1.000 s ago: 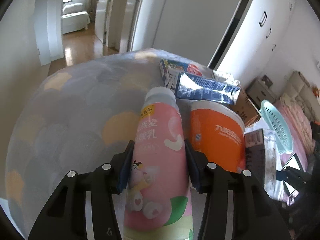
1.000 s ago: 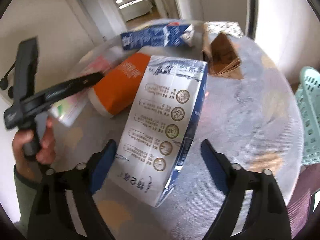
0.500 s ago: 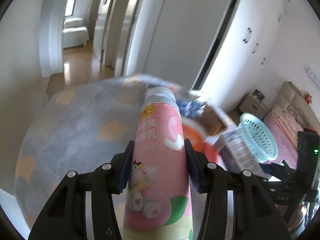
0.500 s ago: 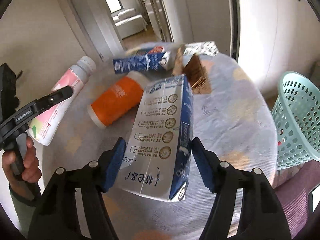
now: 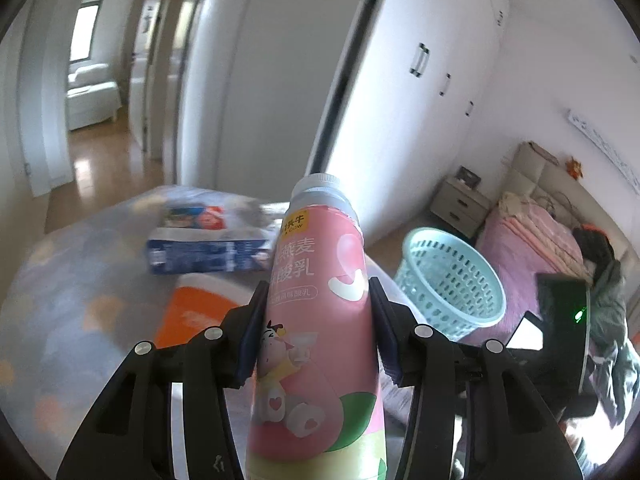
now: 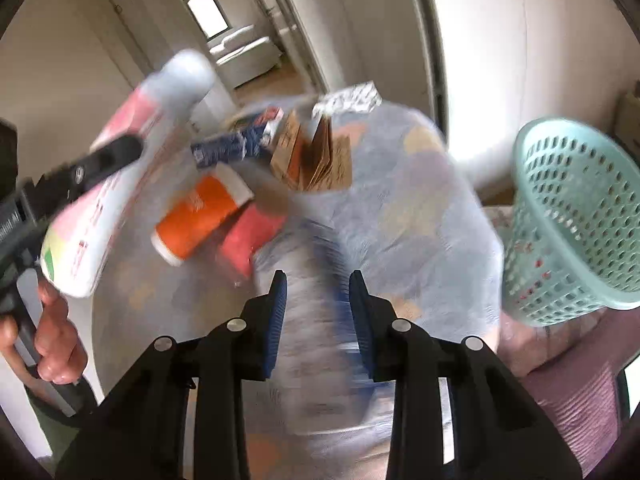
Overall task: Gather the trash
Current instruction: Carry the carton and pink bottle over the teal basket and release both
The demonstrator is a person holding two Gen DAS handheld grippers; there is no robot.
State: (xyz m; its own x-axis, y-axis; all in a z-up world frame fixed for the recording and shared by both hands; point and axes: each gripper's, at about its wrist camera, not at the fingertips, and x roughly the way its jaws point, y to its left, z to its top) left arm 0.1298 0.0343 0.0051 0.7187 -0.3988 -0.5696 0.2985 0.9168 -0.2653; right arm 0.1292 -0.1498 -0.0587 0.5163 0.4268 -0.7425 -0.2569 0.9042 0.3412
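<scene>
The tall pink plastic yoghurt-drink bottle [image 5: 320, 320] bears large white Chinese characters, "燕麦" above "酸乳", under a small yellow tag whose lower line reads "COW". Print on the blue-and-white carton [image 5: 208, 254] is too blurred to read.

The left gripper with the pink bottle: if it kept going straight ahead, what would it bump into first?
Probably the blue carton lying on the table, just beyond the bottle's cap. The left gripper points downward past the orange container; depth is hard to judge.
</scene>
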